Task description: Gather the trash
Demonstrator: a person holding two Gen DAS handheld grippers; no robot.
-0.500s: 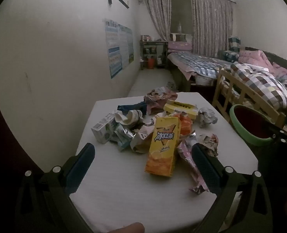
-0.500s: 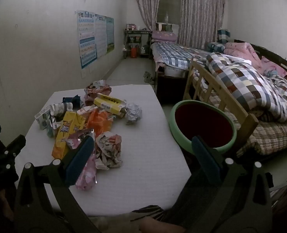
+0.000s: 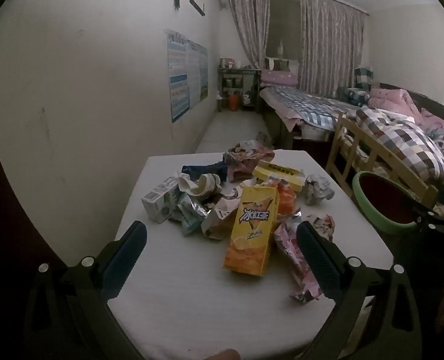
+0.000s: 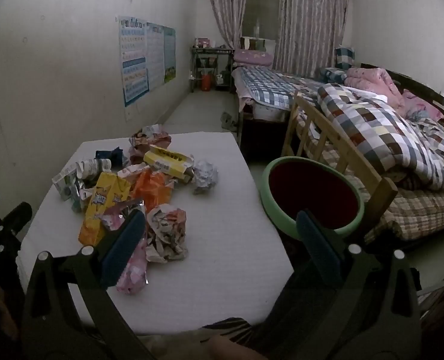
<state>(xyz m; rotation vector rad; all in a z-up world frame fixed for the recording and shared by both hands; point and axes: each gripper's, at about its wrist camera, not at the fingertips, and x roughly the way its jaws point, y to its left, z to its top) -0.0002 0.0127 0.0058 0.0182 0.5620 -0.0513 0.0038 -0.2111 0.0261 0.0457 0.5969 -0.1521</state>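
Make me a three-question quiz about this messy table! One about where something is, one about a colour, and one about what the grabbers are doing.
1. Where is the green basin?
A. beside the table's right edge
B. on the bed
C. under the trash pile

2. What colour is the tall drink carton?
A. blue
B. yellow
C. black

3. What are the left gripper and right gripper doing?
A. both squeezing trash
B. one holds the basin
C. both open, holding nothing

Answers: 1 A, its rim sits just off the white table. 2 B, its front is yellow-orange. 3 C, the fingers stand wide apart with nothing pinched.
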